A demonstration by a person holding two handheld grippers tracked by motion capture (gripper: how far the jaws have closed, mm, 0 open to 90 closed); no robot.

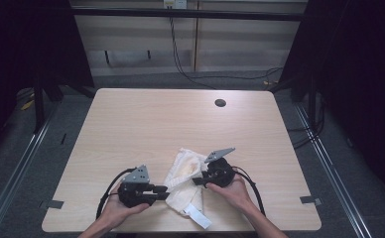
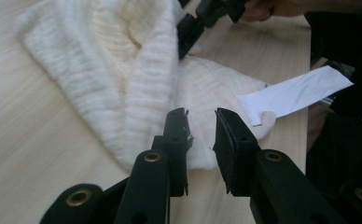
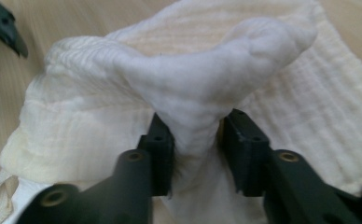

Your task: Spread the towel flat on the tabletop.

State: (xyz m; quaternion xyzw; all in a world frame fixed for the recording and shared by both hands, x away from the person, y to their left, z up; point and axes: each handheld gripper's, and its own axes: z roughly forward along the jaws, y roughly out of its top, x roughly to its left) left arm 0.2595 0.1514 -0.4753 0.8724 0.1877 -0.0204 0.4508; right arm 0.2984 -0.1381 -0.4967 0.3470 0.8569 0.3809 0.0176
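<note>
Lying crumpled near the front edge of the desk (image 1: 131, 124), the cream cloth (image 1: 183, 178) looks soft, light and floppy. It will bend and sag wherever it is lifted, and it cannot break. The fuzzy weave should not slip much between the pads.

The white tag (image 1: 197, 216) sticks out from the corner of the cloth nearest the person. The left gripper (image 1: 161, 192) is at the cloth's left edge, close to that tag corner. Its jaws stand a little apart, with the cloth's edge just past their tips, and do not seem to press on it.

The right gripper (image 1: 199, 181) is at the cloth's right side. In the right gripper view a bunched fold (image 3: 202, 88) of cloth rises between its jaws. One jaw touches the fold, but I cannot tell if both squeeze it.

A good place to take hold is a thick edge or a corner, not the flat middle. A thin pinch may slide out, so grab a full fold.
</note>
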